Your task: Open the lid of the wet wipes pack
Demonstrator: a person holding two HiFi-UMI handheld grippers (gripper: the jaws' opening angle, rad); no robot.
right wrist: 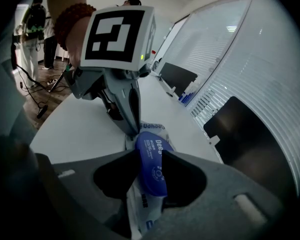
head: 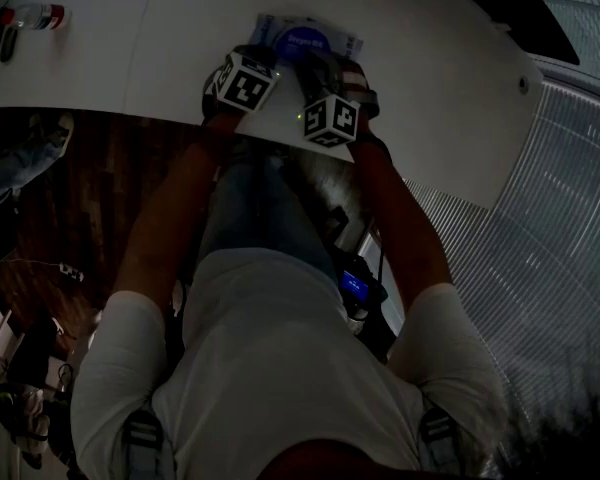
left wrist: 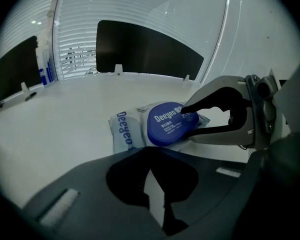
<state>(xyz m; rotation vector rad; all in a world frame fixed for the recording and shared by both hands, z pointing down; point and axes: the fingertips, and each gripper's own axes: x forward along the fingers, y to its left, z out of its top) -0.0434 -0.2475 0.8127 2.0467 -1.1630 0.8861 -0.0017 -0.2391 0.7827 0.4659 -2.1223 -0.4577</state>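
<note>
I see a dim scene from above: a white table (head: pixel 130 48) with a person standing at its near edge, a hand-held gripper in each hand. The wet wipes pack (head: pixel 268 26) lies flat on the table close to that near edge, about midway along it. Its round blue lid (head: pixel 302 40) faces up between the two tools. A small bottle (head: pixel 35 15) lies well apart, toward the far left corner.

The right hand-held gripper (right wrist: pixel 149 156) is clamped on the lid. In the right gripper view the blue disc stands edge-on between the two dark jaws, both pressing against it. From the left gripper view I see one of its fingers (left wrist: pixel 187 110) on top of the lid's rim and the other under it. I cannot tell how far the lid is lifted off the pack.

The left hand-held gripper (left wrist: pixel 150 154) has its jaws drawn together, with only a thin pale sliver showing between them. I cannot tell what that sliver is. In the right gripper view its narrow tip comes down onto the pack just beside the lid, on the pale wrapper. Its marker cube (right wrist: pixel 117 34) sits above, and a wrist with a bead bracelet (right wrist: pixel 72 19) shows behind it.
</note>
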